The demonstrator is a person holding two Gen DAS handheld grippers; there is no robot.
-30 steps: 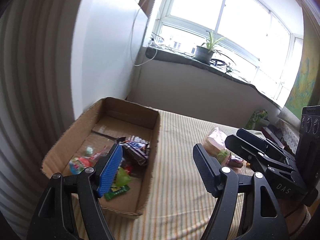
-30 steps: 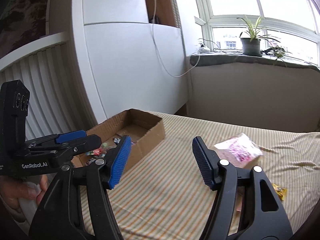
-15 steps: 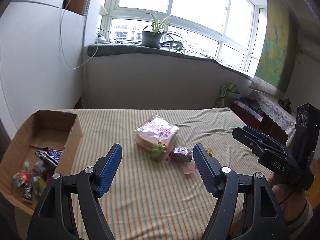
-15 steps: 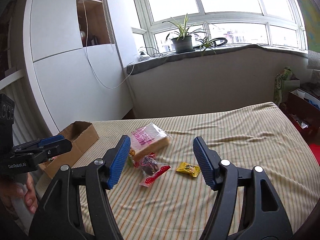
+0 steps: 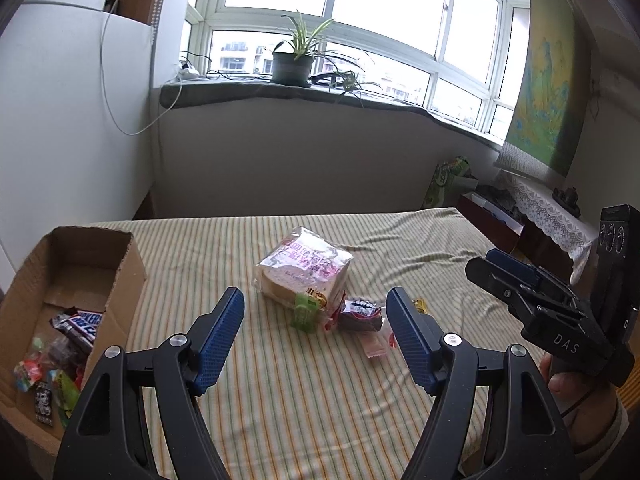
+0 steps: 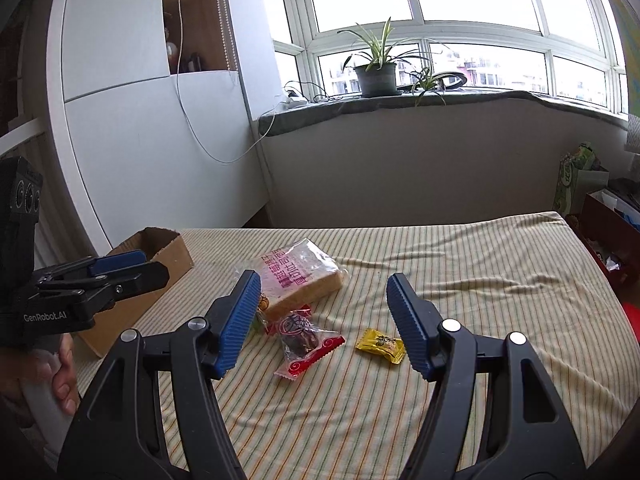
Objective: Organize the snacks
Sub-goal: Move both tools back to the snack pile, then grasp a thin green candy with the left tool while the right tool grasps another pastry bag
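A bagged bread slice pack (image 5: 304,270) (image 6: 298,278) lies mid-bed on the striped sheet. Next to it lie a green candy (image 5: 303,312), a dark plum in a red-edged wrapper (image 5: 360,312) (image 6: 306,342) and a yellow candy (image 6: 380,345). A cardboard box (image 5: 124,268) (image 6: 168,254) at the left holds several snacks, among them a chocolate bar (image 5: 80,326). My left gripper (image 5: 316,336) is open and empty, short of the pile. My right gripper (image 6: 320,320) is open and empty above the plum wrapper; it also shows in the left wrist view (image 5: 520,280).
The striped bed (image 6: 480,288) ends at a grey wall under a window sill with a potted plant (image 6: 376,74). White cabinets (image 6: 140,128) stand left. Bags and a lace-covered table (image 5: 540,208) stand right of the bed.
Both grippers have swung right, away from the box toward the snack pile on the bed, and moved a little closer to it. Both stayed open.
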